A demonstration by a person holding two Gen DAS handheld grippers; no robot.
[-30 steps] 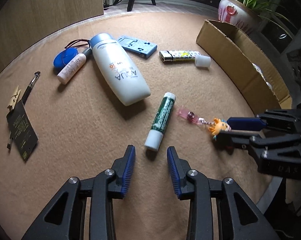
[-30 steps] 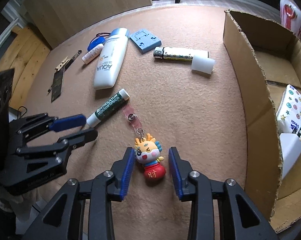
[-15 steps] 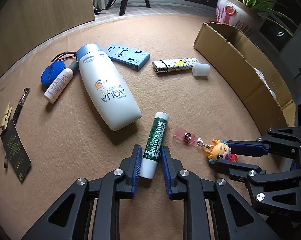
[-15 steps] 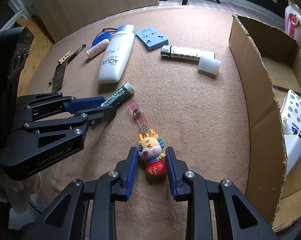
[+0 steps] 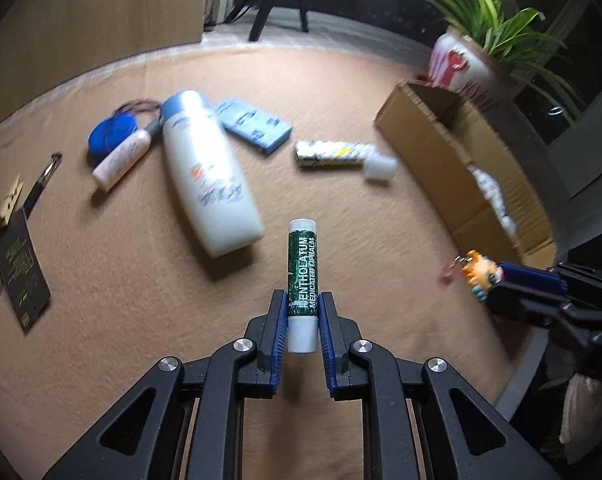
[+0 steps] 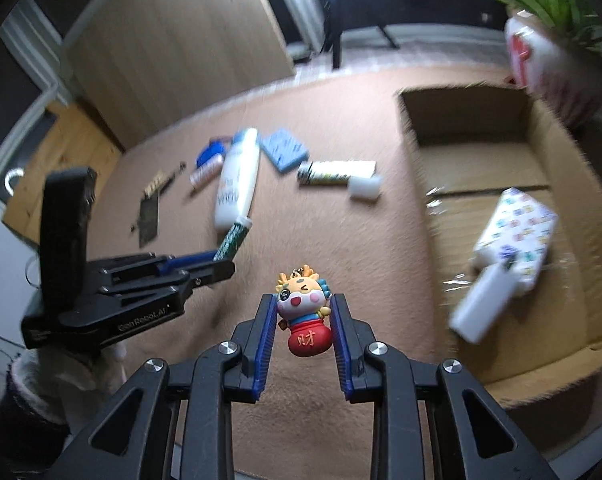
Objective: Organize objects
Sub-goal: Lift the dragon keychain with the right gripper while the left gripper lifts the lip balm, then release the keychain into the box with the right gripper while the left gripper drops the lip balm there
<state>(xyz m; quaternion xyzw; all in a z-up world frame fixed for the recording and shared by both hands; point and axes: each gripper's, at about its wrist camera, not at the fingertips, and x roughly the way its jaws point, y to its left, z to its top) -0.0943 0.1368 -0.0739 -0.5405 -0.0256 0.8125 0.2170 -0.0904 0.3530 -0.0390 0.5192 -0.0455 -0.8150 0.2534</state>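
A broad strip of bare tabletop runs from the near edge up to the cardboard box, and a claw could pass there, since only the white cap and the patterned tube beside it lie at its far end. The far left side is crowded: the white bottle, blue plate, pink tube and blue disc lie close together, with the black card nearer the left rim. Inside the box the far half of the floor is bare, while a patterned packet and a white bottle-shaped item fill the near half.
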